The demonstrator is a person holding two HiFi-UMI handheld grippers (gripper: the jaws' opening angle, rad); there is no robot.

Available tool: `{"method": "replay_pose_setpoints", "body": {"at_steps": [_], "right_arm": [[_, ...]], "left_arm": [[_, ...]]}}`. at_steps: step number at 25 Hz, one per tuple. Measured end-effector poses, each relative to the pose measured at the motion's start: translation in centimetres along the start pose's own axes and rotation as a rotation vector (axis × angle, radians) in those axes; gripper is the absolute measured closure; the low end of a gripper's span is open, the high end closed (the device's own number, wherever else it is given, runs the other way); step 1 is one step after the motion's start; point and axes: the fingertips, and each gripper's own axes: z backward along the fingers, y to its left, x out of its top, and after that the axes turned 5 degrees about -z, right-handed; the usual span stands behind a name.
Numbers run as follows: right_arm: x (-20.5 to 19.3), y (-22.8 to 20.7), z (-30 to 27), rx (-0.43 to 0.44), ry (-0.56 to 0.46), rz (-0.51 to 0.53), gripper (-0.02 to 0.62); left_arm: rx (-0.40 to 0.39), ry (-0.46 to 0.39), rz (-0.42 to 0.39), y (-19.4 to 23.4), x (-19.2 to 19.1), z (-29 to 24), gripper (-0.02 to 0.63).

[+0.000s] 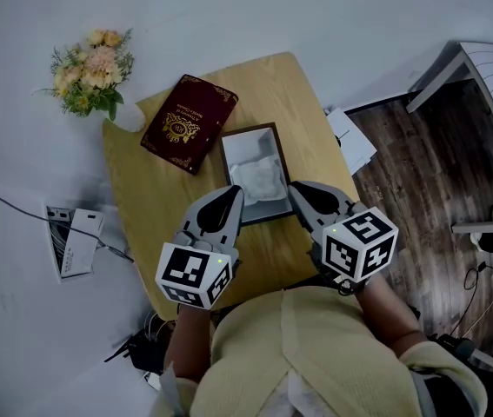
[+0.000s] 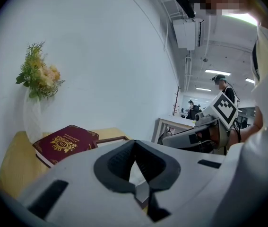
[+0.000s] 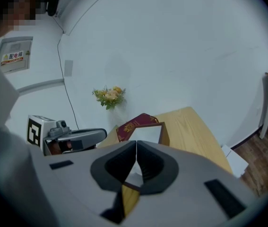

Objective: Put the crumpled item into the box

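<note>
The crumpled item (image 1: 259, 181), white and lumpy with no clear long axis, lies in the near half of the box (image 1: 225, 159), whose length runs twelve to six o'clock on the table (image 1: 142, 198). The left gripper (image 1: 229, 196) at seven o'clock and the right gripper (image 1: 303, 191) at five o'clock flank the box's near end, each with jaws closed on nothing. A maroon book (image 1: 189, 122) lies at ten o'clock.

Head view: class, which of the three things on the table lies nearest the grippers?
The open dark-rimmed box, just ahead of the left gripper and right gripper; the red book and flowers sit farther back.
</note>
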Motion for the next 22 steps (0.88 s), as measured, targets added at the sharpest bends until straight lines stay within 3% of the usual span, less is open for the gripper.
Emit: {"method": "replay_pose_setpoints", "body": {"at_steps": [22], "right_arm": [[-1.1, 2.3, 2.2, -0.036, -0.036, 0.025, 0.566]], "left_arm": [[-0.04, 0.012, -0.003, -1.7, -0.5, 3.0, 0.584]]}}
